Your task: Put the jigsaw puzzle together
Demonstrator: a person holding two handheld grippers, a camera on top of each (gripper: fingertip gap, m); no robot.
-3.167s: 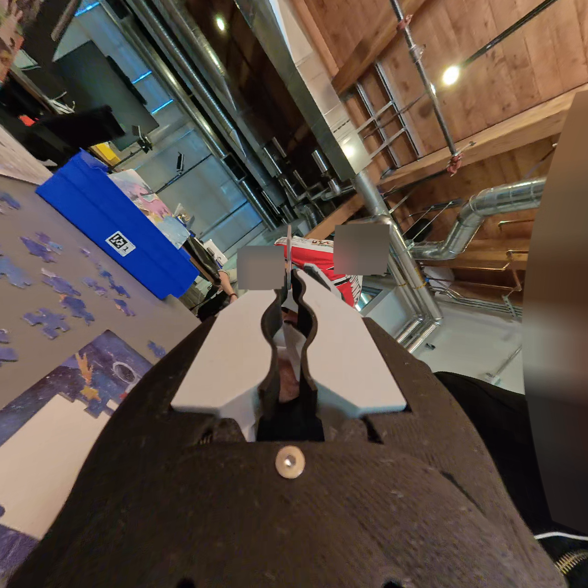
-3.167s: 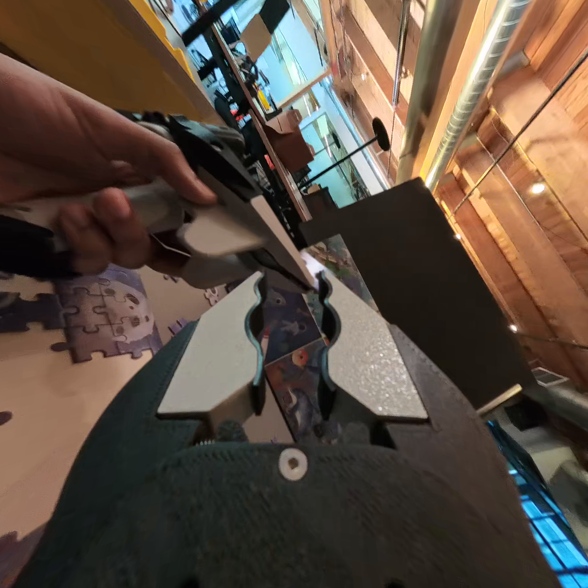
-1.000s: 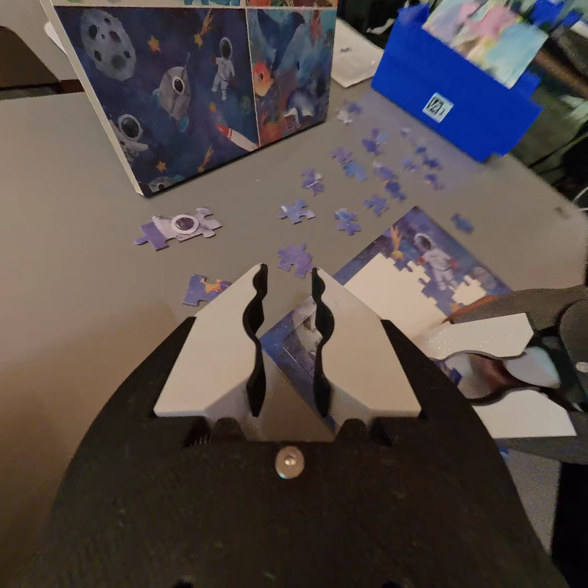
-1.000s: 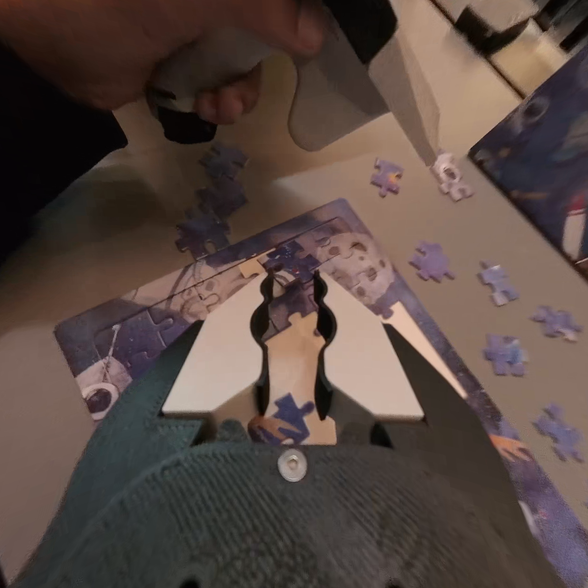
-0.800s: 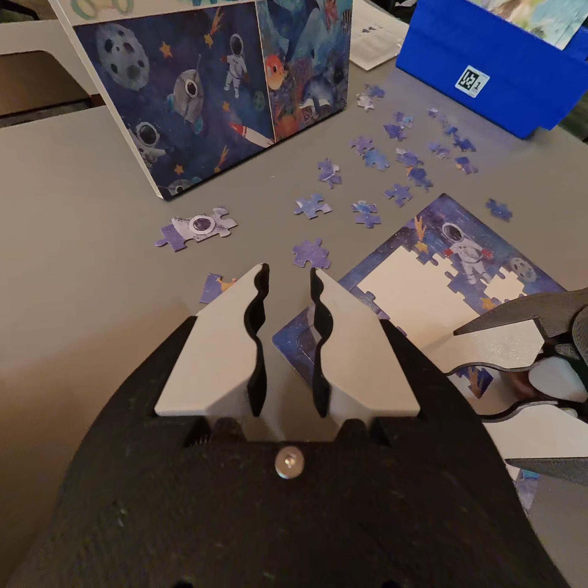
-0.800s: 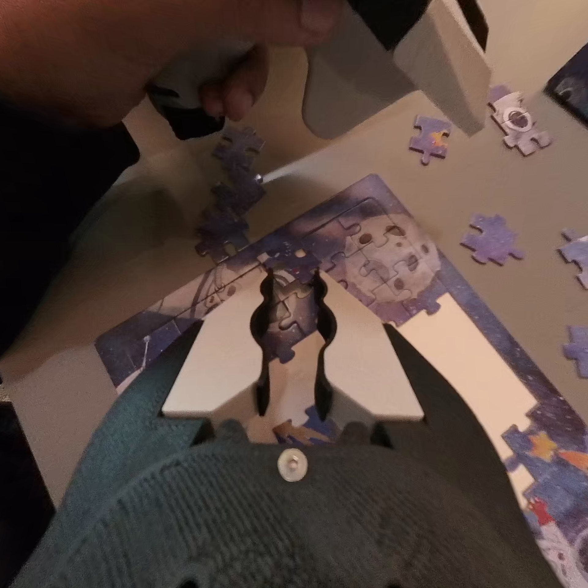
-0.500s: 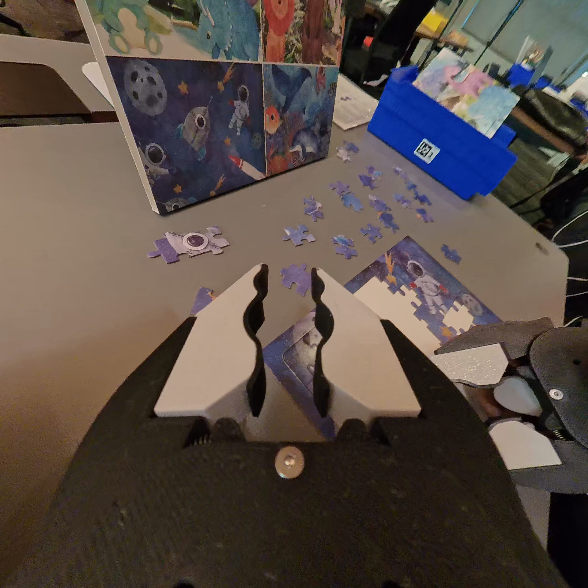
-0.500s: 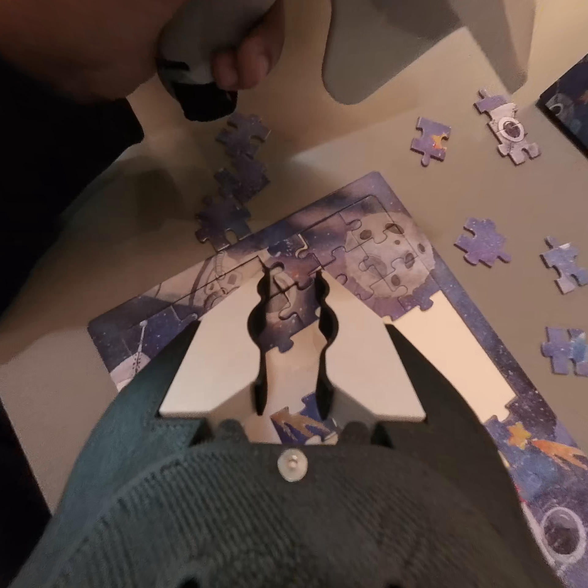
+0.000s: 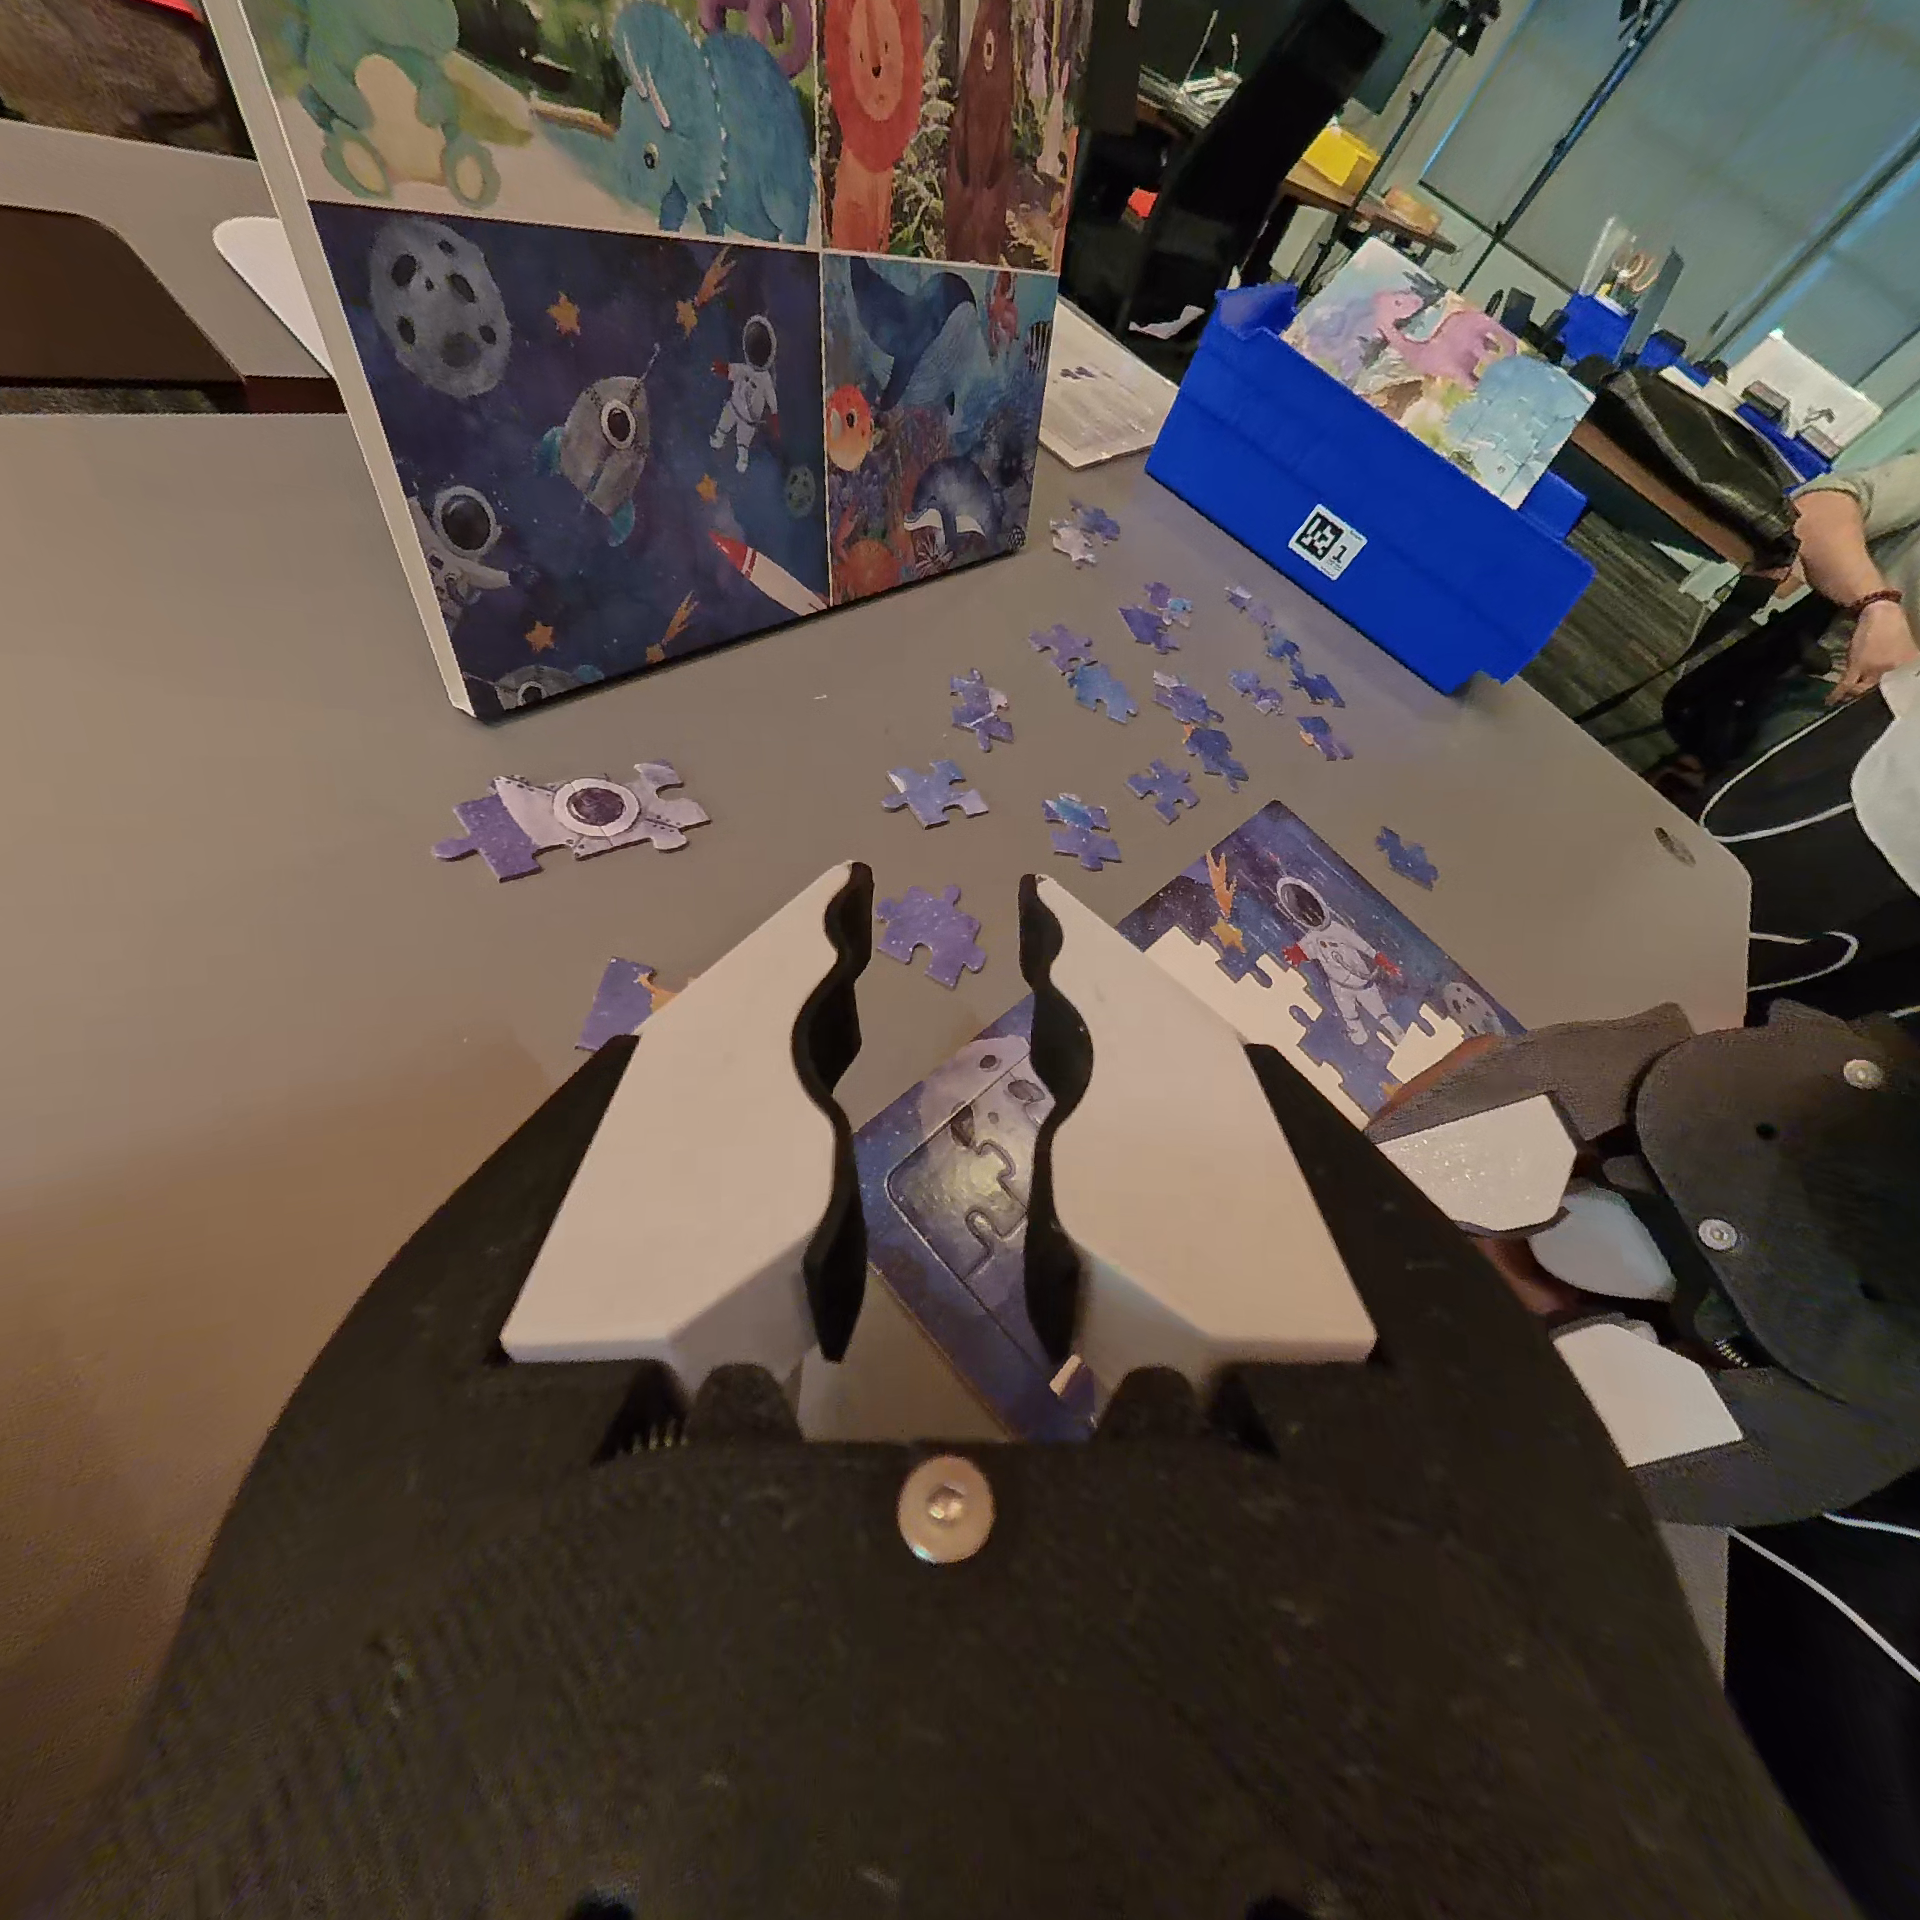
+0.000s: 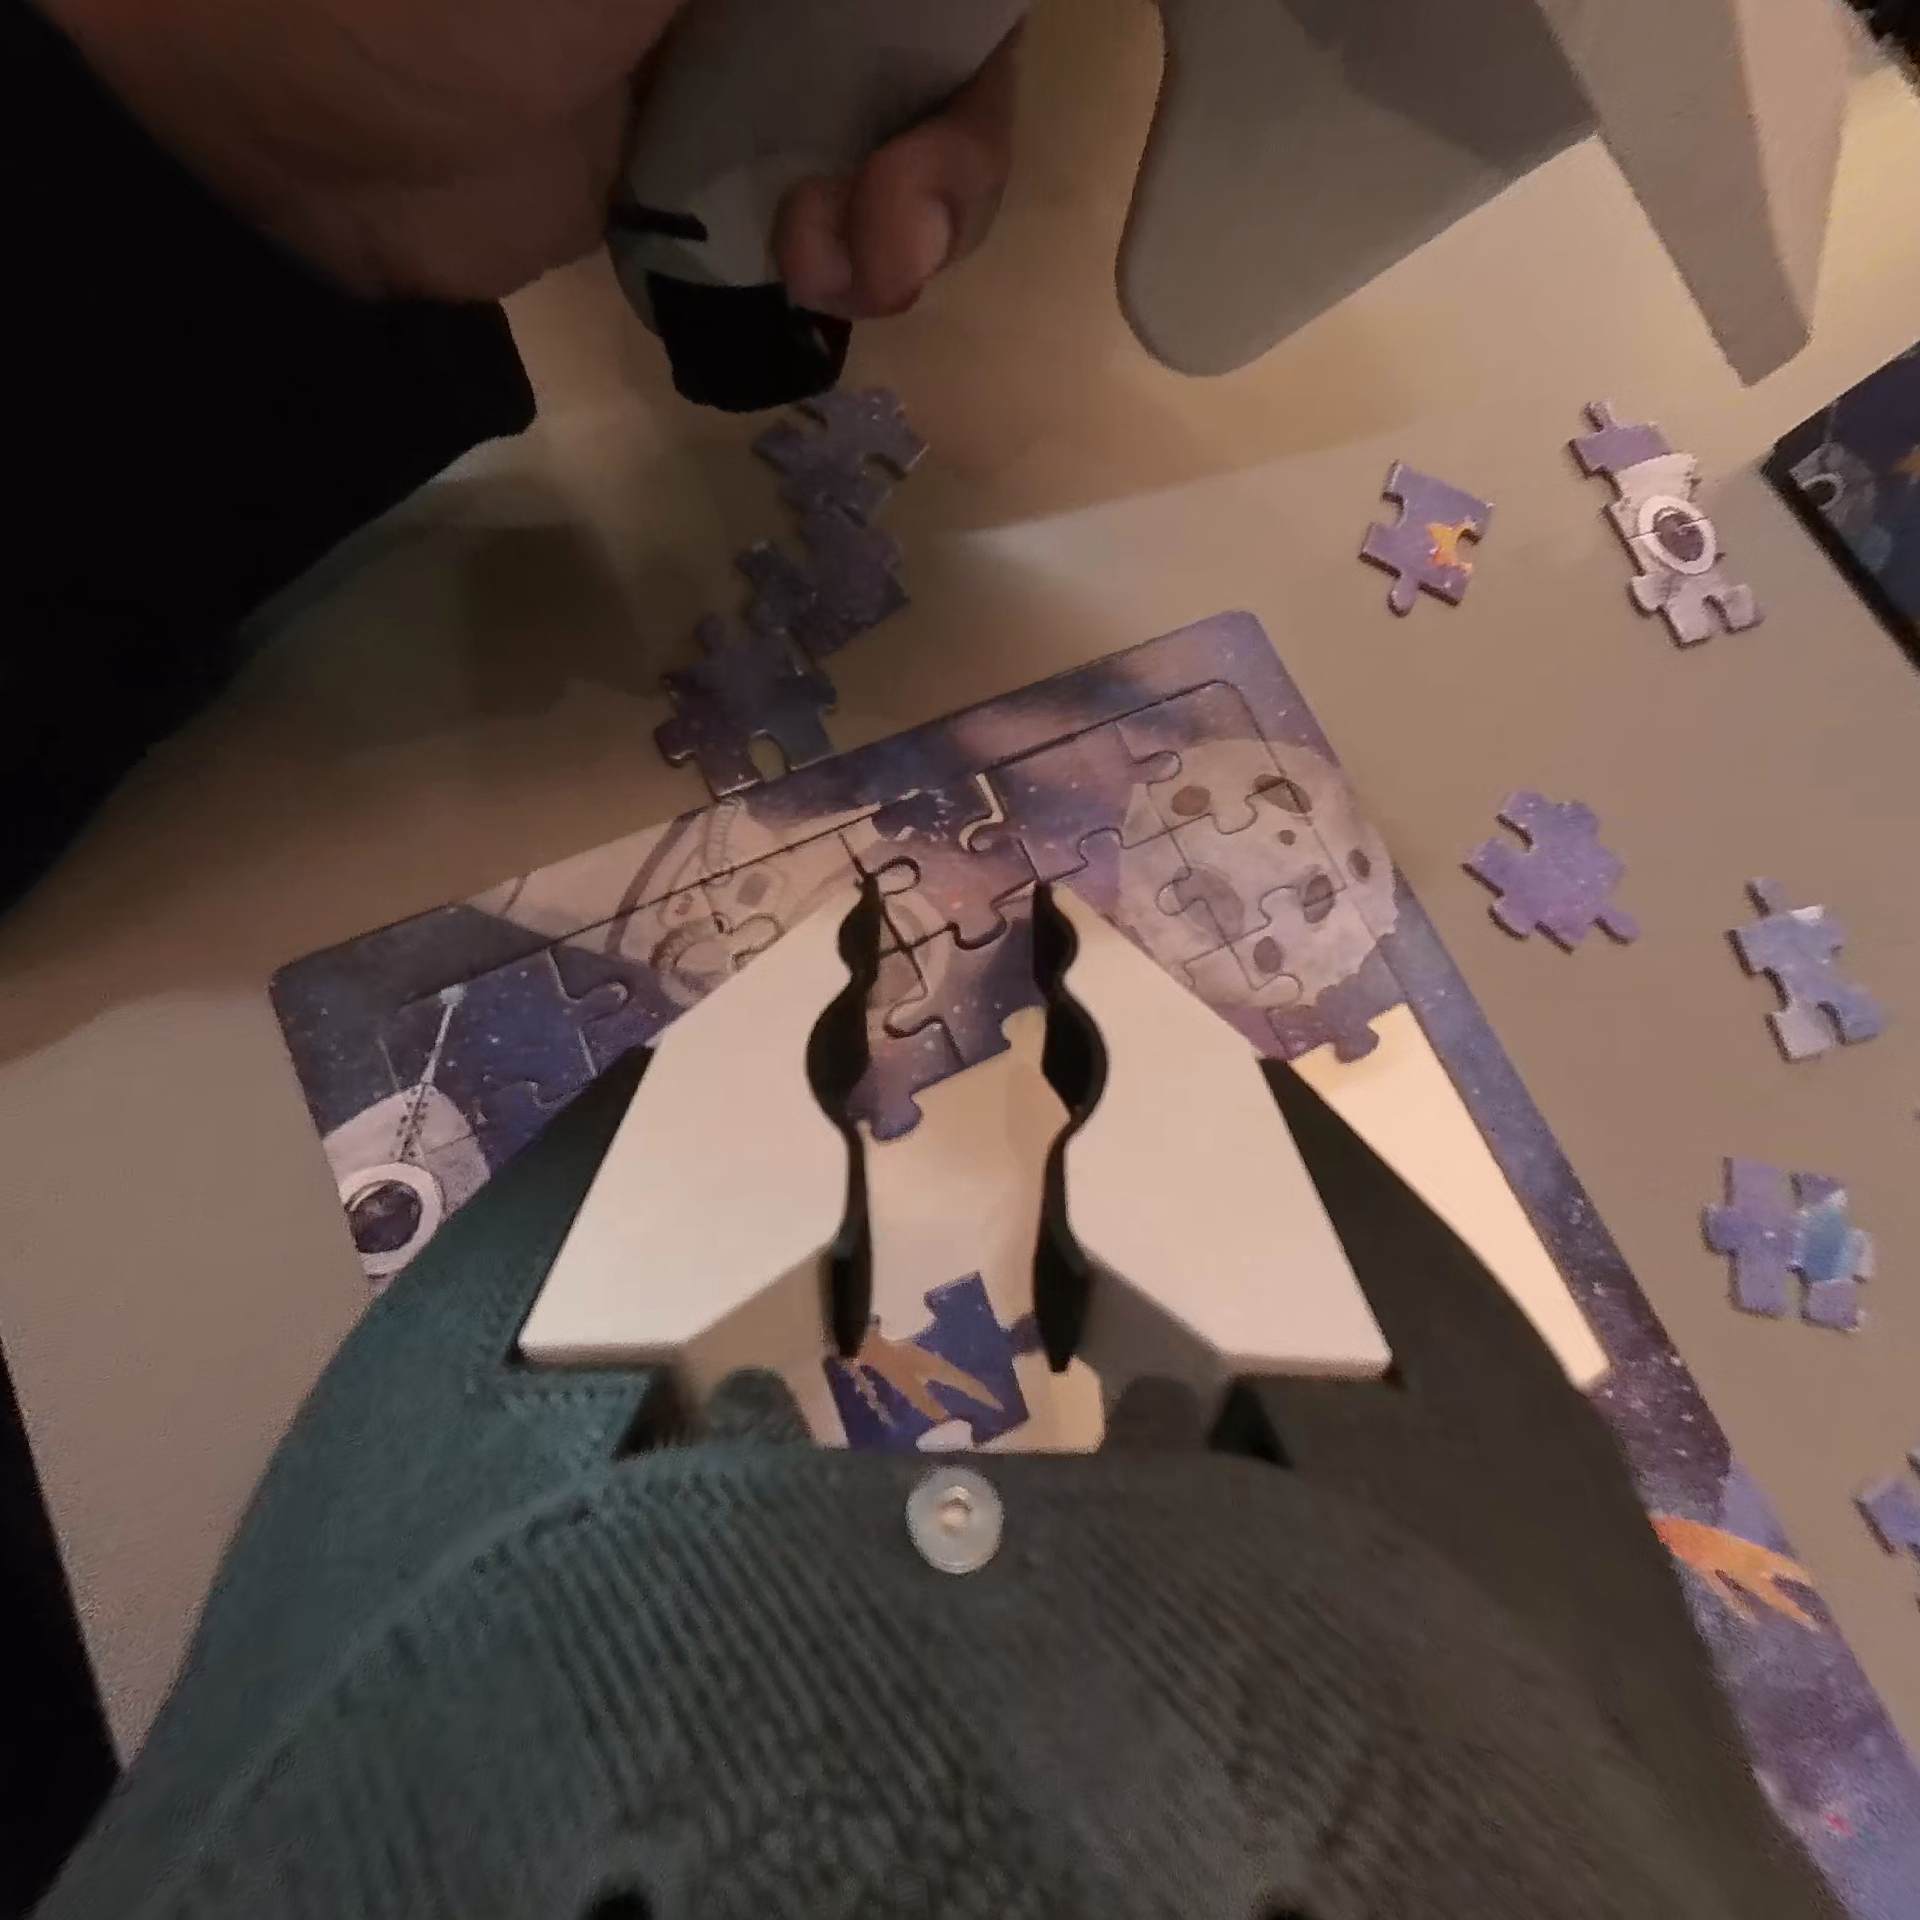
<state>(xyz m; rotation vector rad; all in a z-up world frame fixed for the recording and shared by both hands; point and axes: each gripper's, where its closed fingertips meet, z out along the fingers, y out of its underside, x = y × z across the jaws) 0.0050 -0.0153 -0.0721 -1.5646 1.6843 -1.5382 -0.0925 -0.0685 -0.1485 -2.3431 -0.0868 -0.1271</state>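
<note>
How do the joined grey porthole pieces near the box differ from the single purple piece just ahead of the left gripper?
The joined porthole pieces form a longer strip, grey with a round window, and lie nearer the picture box. The single purple piece is plain starry purple, lying beyond the open left gripper. Both lie flat on the table.

A glossy blue plastic bin bearing a small white tag is seen at two o'clock on the grey table. A printed paper sheet is laid just beside it, at one o'clock.

Table: we see matt grey, smooth.
Puzzle pieces: printed cardboard, matt.
Bin, upper right: we see glossy blue plastic.
</note>
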